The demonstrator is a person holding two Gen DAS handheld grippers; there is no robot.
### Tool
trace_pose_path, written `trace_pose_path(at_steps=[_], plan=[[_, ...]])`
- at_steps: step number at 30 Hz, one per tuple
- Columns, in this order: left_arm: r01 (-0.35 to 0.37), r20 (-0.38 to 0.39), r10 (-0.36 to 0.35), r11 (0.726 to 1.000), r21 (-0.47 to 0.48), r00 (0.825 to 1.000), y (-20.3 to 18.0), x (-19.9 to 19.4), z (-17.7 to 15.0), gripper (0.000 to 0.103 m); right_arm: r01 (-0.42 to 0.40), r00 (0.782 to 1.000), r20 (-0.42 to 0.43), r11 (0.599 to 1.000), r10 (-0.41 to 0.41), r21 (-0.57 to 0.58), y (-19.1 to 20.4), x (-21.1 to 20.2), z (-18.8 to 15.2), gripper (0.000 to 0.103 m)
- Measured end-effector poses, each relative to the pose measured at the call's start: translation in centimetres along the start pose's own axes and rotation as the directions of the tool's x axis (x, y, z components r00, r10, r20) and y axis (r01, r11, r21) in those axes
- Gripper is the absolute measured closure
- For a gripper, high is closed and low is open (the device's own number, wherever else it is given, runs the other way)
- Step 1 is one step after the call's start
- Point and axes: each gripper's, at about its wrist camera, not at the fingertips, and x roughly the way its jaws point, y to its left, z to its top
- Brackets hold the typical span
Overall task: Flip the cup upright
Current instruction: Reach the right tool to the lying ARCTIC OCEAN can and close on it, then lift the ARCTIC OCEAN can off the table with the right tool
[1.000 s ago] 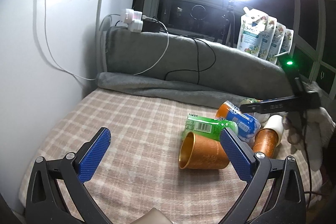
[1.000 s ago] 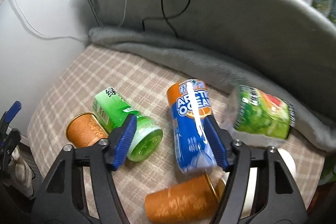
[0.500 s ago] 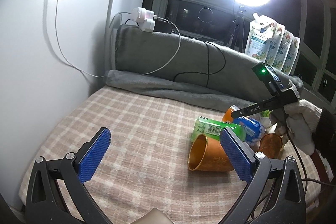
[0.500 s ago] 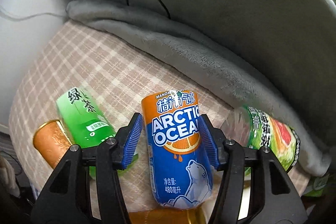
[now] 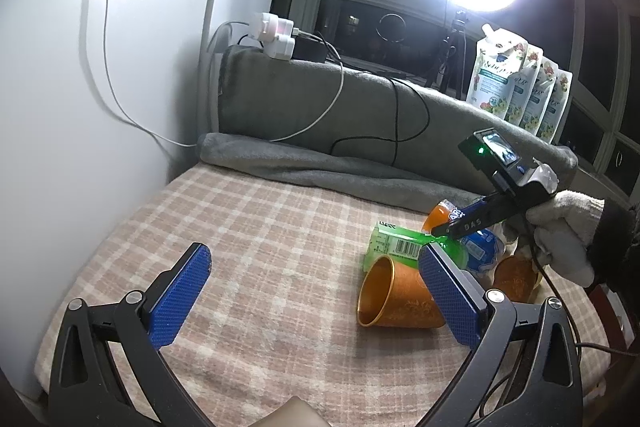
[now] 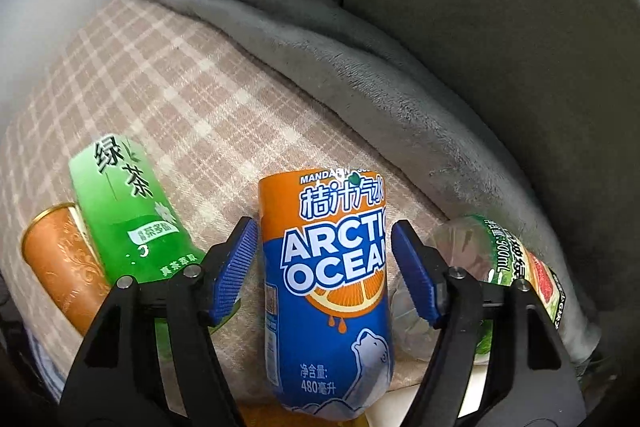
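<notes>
An orange-and-blue Arctic Ocean cup (image 6: 332, 291) lies on its side on the checked cloth. My right gripper (image 6: 324, 259) is open with one blue pad on each side of it; I cannot tell if they touch. In the left wrist view the same cup (image 5: 476, 247) is partly hidden behind the right gripper's body (image 5: 492, 203). My left gripper (image 5: 316, 295) is open and empty above the cloth's front. A copper cup (image 5: 396, 299) lies on its side by its right pad (image 5: 448, 295).
A green tea cup (image 6: 128, 219) lies left of the blue one, with the copper cup (image 6: 64, 263) beyond. A clear green-labelled bottle (image 6: 496, 275) lies to the right. A second copper cup (image 5: 516, 275) stands near the gloved hand (image 5: 568, 235). A grey blanket roll (image 6: 360, 75) borders the back.
My right gripper has moved down and forward over the Arctic Ocean cup, so its pads now straddle the cup's middle. The left gripper has stayed open, with its view shifting slightly.
</notes>
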Motion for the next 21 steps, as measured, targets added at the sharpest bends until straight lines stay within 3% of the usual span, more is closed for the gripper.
trace_pose_path(at_steps=[8, 21], plan=[[0.001, 0.011, -0.001, 1.0, 0.008, 1.0, -0.2, -0.4, 0.1, 0.0, -0.014, 0.999, 0.037, 0.999, 0.013, 0.034, -1.0, -1.8, -0.5, 0.042], [0.011, 0.047, -0.013, 0.999, 0.041, 0.999, -1.5, -2.5, 0.3, 0.0, -0.051, 0.98, 0.195, 0.995, 0.033, 0.089, -1.1, -8.4, -1.7, 0.045]])
